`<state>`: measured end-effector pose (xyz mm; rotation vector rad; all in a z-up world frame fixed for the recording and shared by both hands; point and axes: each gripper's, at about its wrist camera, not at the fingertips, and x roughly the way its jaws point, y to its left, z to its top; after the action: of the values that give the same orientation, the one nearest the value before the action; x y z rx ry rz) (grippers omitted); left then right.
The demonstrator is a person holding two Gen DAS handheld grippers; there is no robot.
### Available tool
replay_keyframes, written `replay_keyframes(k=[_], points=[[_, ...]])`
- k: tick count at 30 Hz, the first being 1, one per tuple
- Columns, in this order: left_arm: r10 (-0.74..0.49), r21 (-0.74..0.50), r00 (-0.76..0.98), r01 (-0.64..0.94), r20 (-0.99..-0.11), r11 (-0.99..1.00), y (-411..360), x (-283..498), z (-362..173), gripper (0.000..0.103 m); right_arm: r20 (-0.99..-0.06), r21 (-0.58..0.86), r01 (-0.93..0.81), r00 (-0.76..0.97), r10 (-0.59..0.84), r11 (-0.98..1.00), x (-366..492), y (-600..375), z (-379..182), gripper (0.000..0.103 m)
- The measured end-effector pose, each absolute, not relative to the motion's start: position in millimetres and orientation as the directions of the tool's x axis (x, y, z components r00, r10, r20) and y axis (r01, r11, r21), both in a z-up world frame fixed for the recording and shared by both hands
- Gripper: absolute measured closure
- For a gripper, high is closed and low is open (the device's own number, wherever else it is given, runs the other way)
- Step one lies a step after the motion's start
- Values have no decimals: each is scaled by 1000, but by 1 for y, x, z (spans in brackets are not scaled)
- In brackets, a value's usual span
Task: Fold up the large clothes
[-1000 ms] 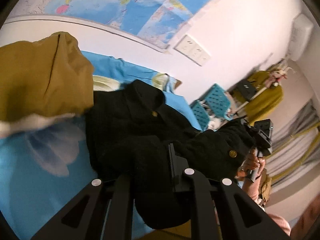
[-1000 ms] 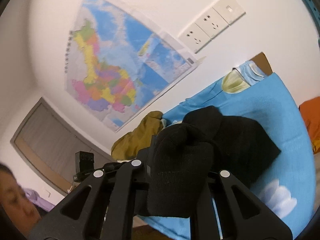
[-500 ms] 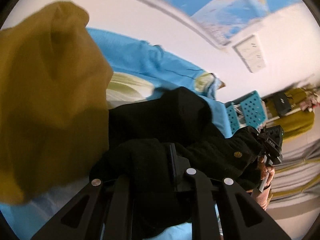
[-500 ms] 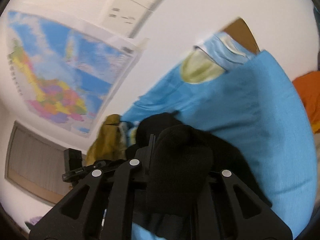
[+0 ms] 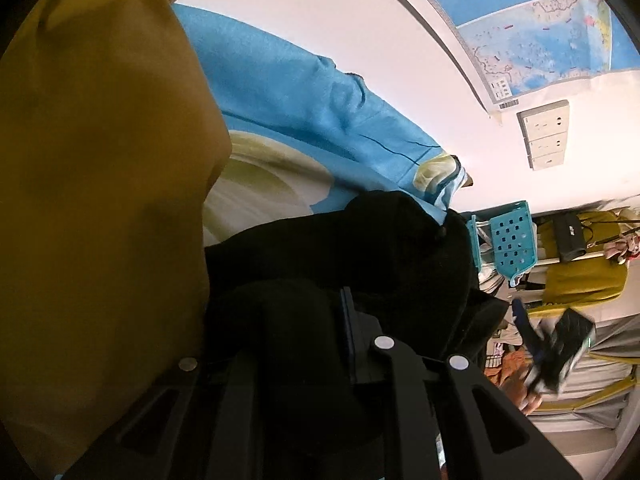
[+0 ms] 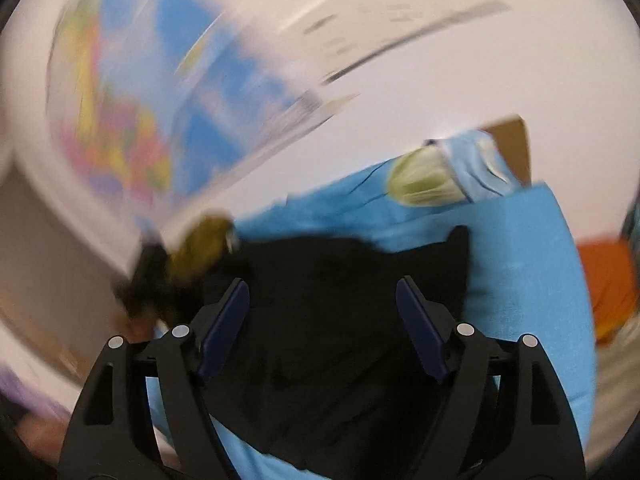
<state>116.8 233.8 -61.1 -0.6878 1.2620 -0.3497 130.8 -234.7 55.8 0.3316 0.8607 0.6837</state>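
A black garment lies on the blue bed sheet. One bunched part of it sits between the fingers of my left gripper, whose jaws are opening while the pads still hold the cloth. In the right wrist view the same black garment is spread flat on the sheet. My right gripper hovers over it with its jaws opening wide and nothing pressed between the blue pads. The right gripper shows blurred at the far right of the left wrist view.
A mustard garment fills the left side, close to my left gripper. Wall with a map and sockets runs behind the bed. A turquoise basket stands past the bed's end; something orange lies at the right.
My right gripper opened and let go of the black cloth, which now lies flat. My left gripper dropped lower with its bunch, closer to the mustard garment.
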Motion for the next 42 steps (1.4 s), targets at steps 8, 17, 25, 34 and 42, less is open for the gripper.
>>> replay_keyframes(k=[8,17,25,34,42], points=[[-632,-699,389,-43,-670,714,227,93,-28,46,-815,81,-591,425,395,803,115,-122,-6,71],[-476,-430,564,224,-675,875,180,32,32,28,-726,137,-550,510,461,824,121,-134,15,90],[-366,-285,355,259,-860,923,104,70,-53,44,-814,111,-522,440,379,846,147,-115,-23,75],[-386,-323,469,212,-795,922,137,47,-40,42,-663,215,-393,613,429,894,93,-235,36,9],[-240,-205,680,133,-693,970,194,-47,-15,13,-708,373,-279,531,466,885,51,-290,-21,6]])
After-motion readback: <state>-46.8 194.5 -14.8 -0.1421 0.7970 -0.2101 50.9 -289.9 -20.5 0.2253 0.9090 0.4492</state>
